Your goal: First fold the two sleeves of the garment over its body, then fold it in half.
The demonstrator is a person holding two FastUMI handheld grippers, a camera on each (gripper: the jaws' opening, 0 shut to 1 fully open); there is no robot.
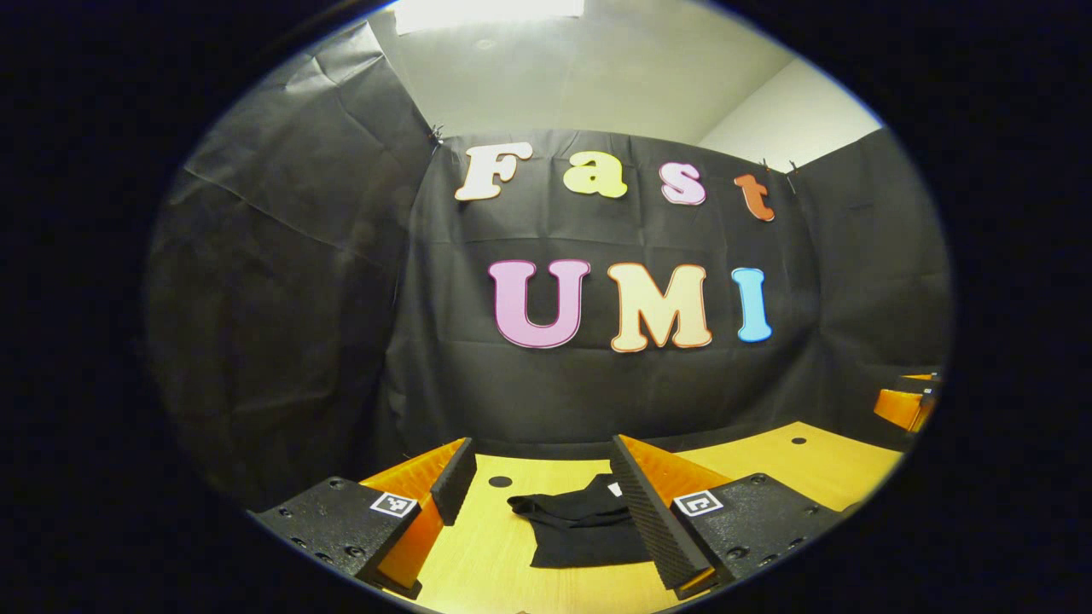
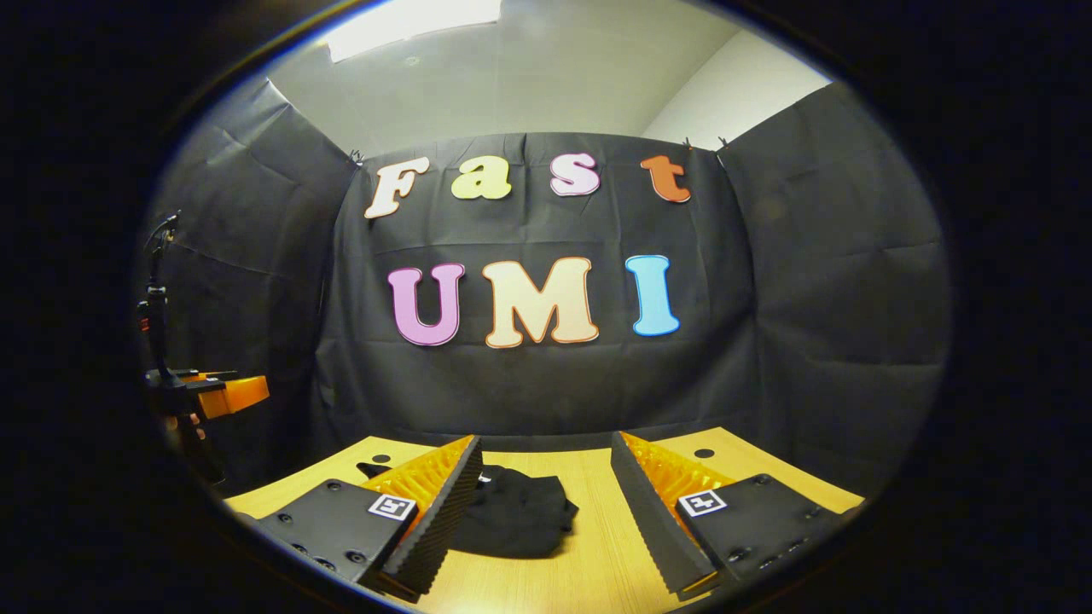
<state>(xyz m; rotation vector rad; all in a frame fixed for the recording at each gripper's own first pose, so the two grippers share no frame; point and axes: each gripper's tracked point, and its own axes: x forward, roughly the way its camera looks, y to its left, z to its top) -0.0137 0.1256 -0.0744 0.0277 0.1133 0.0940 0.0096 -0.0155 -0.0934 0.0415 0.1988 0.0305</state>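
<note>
A black, soft cloth garment (image 1: 580, 533) lies flat on a pale wooden counter (image 1: 793, 465) inside a booth hung with black cloth walls. In the left gripper view, the left tool (image 1: 546, 503) hangs above the near edge of the counter with its two fingers spread wide apart, holding nothing. The garment sits just ahead of it, partly hidden behind the finger on the right side of that view, with one sleeve reaching out toward the left. In the right gripper view, the right tool (image 2: 546, 503) also has its fingers wide apart and empty; the garment (image 2: 520, 516) lies between them, tucked partly behind the finger on the left side of that view. Far off at the left of that view, the other tool and the hand holding it appear.

Neither sleeve appears folded yet, though the cloth is dark and its outline is hard to read. The main risk is a poor grasp: black fabric hides its own edges, so a finger could pinch two layers at once and drag the body along. A grip too shallow could let the sleeve slip free and bunch.
</note>
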